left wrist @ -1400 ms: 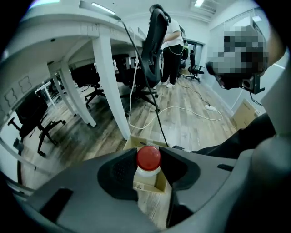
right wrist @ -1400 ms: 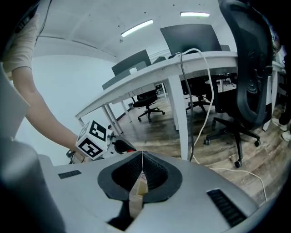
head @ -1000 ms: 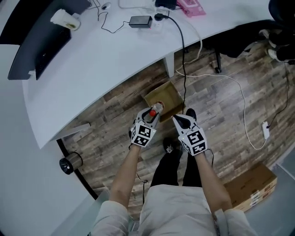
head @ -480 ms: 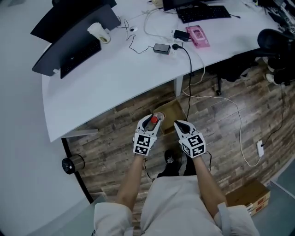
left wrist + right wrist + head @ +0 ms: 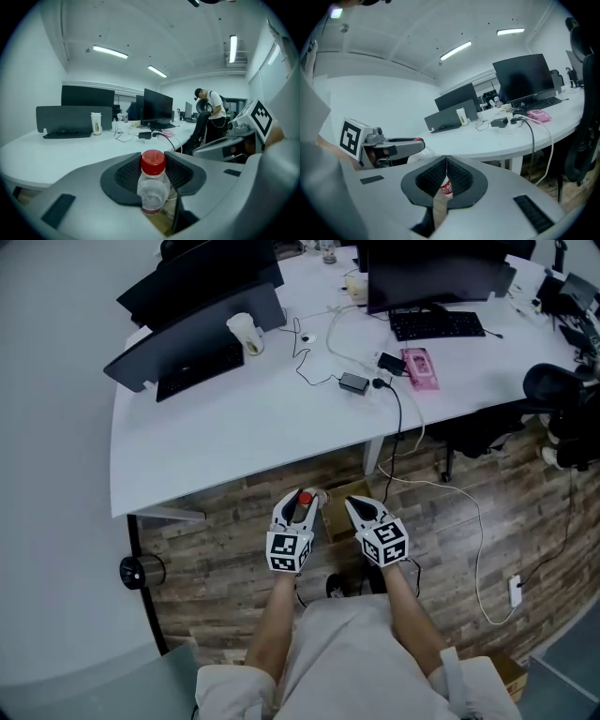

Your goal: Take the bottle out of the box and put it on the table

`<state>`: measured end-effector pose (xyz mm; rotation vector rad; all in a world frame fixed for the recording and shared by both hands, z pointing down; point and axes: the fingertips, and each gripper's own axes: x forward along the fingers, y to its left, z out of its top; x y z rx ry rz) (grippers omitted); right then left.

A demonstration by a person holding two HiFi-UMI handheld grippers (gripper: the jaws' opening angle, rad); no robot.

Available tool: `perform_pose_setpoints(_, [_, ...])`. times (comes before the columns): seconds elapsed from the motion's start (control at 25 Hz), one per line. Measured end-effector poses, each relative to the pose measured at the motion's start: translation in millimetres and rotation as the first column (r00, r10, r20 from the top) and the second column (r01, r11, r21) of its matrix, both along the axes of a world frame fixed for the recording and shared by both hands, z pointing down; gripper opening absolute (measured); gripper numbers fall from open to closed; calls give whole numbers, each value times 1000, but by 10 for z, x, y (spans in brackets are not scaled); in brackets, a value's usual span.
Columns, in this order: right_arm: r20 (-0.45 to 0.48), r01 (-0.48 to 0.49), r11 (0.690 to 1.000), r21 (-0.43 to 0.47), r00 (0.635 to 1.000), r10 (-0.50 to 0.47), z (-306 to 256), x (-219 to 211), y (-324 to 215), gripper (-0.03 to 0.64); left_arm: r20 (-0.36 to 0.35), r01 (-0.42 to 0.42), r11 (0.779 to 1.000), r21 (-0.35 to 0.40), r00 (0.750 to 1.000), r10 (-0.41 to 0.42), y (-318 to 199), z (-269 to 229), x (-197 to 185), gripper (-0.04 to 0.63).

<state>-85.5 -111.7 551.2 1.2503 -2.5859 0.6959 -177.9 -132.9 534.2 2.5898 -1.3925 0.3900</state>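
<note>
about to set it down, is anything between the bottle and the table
Nothing visible. The red-capped bottle in the left gripper faces a bare stretch of the white table; the cup and power adapter sit farther back.

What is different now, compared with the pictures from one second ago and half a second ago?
The left gripper lifted the bottle up, away from the box; the right gripper rose beside it. Nothing was taken or released. Unchanged: left gripper shut on the bottle, right gripper shut and empty, box on the floor by the table.
</note>
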Motion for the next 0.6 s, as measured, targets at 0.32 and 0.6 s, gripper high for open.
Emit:
perform_pose_setpoints(0.32, [7,165,984,61,986,-165,-297,-172,-371,40,-1,135,989,51,991,-135,-264,-321,-181,161])
perform_pose_setpoints(0.6, [50,224,971,81,972,-228,-529,-127,-761,40,20,225,972,65,974,-226,-584,-534,-330,161])
